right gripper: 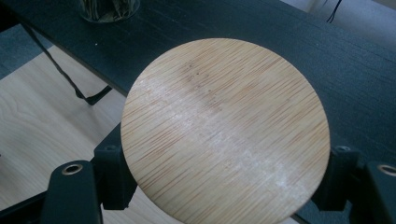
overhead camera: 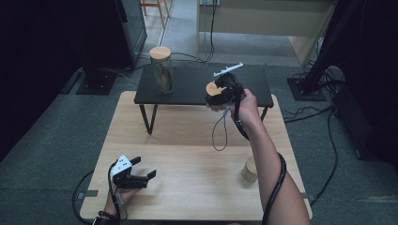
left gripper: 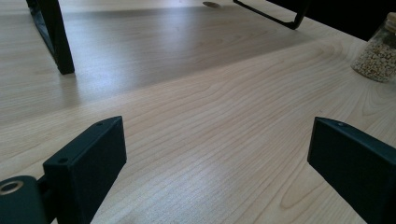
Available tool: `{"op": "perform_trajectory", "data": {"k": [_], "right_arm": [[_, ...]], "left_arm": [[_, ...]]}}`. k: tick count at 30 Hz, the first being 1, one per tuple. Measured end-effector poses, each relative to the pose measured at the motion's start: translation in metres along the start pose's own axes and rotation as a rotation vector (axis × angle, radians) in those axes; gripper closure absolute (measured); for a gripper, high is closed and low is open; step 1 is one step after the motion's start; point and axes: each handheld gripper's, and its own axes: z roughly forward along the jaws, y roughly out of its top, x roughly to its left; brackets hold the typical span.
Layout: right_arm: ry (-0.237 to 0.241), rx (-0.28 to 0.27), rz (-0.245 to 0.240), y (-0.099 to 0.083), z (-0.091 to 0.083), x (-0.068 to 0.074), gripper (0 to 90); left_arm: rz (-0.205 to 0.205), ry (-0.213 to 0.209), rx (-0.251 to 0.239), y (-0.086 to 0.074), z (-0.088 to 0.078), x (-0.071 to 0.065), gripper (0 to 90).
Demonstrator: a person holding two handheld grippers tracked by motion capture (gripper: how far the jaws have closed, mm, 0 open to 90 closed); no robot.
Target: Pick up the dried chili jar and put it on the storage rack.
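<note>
My right gripper (overhead camera: 221, 95) hovers over the front edge of the black shelf (overhead camera: 187, 86), shut on a jar with a round bamboo lid (overhead camera: 215, 88). In the right gripper view the lid (right gripper: 226, 130) sits between the jaws of that gripper (right gripper: 226, 161) and hides the jar's body. My left gripper (overhead camera: 144, 167) rests low at the near left of the wooden table (overhead camera: 187, 150), open with nothing in it. Bare tabletop shows between its jaws in the left gripper view (left gripper: 217, 154).
A tall glass jar (overhead camera: 161, 70) with a bamboo lid stands at the shelf's left end. A small jar of grains (overhead camera: 249, 169) stands on the table at the near right, also seen as the grain jar (left gripper: 379, 49). The shelf's black legs (left gripper: 53, 37) stand on the table.
</note>
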Motion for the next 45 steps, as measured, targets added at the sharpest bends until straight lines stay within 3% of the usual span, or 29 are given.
{"op": "perform_trajectory", "data": {"k": [16, 29, 39, 42, 45], "right_arm": [[-0.012, 0.046, 0.003, 0.037, 0.026, -0.014, 25.7], [0.004, 0.052, 0.04, 0.058, 0.049, -0.031, 25.7], [-0.01, 0.032, 0.047, 0.061, 0.059, -0.031, 25.2], [-0.042, 0.025, 0.067, 0.059, 0.058, -0.026, 14.5], [-0.04, 0.02, 0.101, 0.054, 0.056, -0.03, 1.9]], "left_arm": [[0.004, -0.002, 0.001, 0.0, 0.0, 0.0, 4.5], [0.003, 0.002, 0.0, 0.0, 0.0, -0.001, 4.5], [0.001, 0.013, -0.002, 0.0, 0.0, -0.002, 4.5], [0.002, 0.015, -0.001, 0.0, 0.0, -0.003, 4.5], [0.0, 0.019, -0.001, 0.0, 0.001, -0.003, 4.5]]}}
